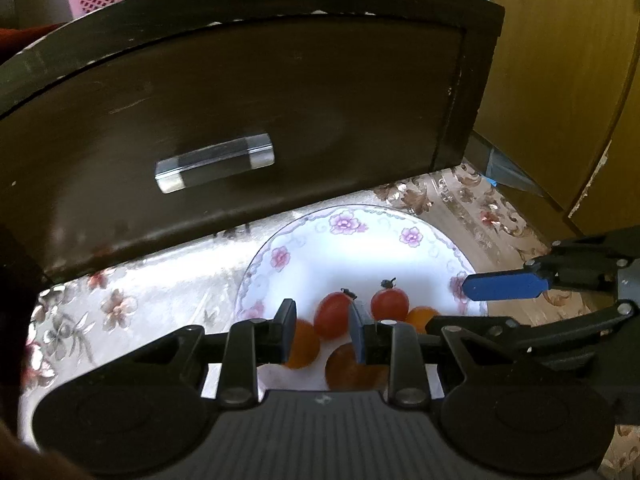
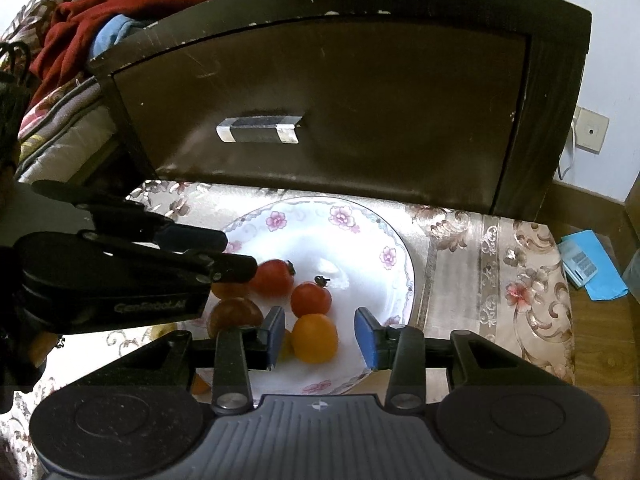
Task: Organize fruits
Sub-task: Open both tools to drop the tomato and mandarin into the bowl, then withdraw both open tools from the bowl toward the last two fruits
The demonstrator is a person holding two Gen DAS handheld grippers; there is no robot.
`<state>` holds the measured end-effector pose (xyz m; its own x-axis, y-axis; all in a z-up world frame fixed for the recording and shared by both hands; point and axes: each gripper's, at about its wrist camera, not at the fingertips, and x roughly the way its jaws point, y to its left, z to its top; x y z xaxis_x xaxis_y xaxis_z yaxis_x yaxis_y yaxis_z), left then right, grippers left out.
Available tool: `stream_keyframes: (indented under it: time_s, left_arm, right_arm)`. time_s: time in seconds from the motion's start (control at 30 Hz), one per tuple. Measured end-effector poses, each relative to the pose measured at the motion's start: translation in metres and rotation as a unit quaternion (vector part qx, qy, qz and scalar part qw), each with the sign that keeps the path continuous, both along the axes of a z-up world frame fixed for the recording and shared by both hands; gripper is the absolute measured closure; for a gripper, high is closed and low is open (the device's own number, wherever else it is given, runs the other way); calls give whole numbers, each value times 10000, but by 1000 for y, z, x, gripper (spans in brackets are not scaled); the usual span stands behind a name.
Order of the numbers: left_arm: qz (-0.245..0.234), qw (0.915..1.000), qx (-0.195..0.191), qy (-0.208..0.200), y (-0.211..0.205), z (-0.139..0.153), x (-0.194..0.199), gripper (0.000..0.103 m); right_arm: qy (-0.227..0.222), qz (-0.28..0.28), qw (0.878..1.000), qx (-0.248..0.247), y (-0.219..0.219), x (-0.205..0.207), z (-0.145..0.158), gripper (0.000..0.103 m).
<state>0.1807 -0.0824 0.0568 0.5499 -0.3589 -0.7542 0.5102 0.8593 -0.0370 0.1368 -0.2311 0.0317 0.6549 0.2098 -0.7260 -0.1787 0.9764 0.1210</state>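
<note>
So the fruits are all bunched at about 7 o'clock on the flowered plate (image 2: pixel 396 248): two red tomatoes (image 2: pixel 311 299), an orange one (image 2: pixel 314 338) and a couple more orange pieces beside them, touching each other, which is why I'm coming in from both sides. My right gripper (image 2: pixel 320 338) has its fingers spread wide with the orange one sitting between them, nothing pinched yet, I'd say lined up for a grab. My left gripper (image 1: pixel 322 330) is parted too, hovering over the red one at 9 o'clock. The plate sits on the floral-cloth surface (image 2: pixel 496 248), just in front of a dark drawer (image 2: pixel 320 112).
</note>
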Motion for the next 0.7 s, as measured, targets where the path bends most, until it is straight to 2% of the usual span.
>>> stream_keyframes:
  time_s: [0.33, 0.7]
  left_arm:
    - [155, 9999, -16, 24, 37, 10, -27, 66]
    - [105, 9995, 29, 295, 62, -3, -59, 66]
  right_arm:
    - [-72, 164, 9997, 161, 20, -23, 13, 69]
    - [198, 425, 9983, 338, 44, -53, 10, 68]
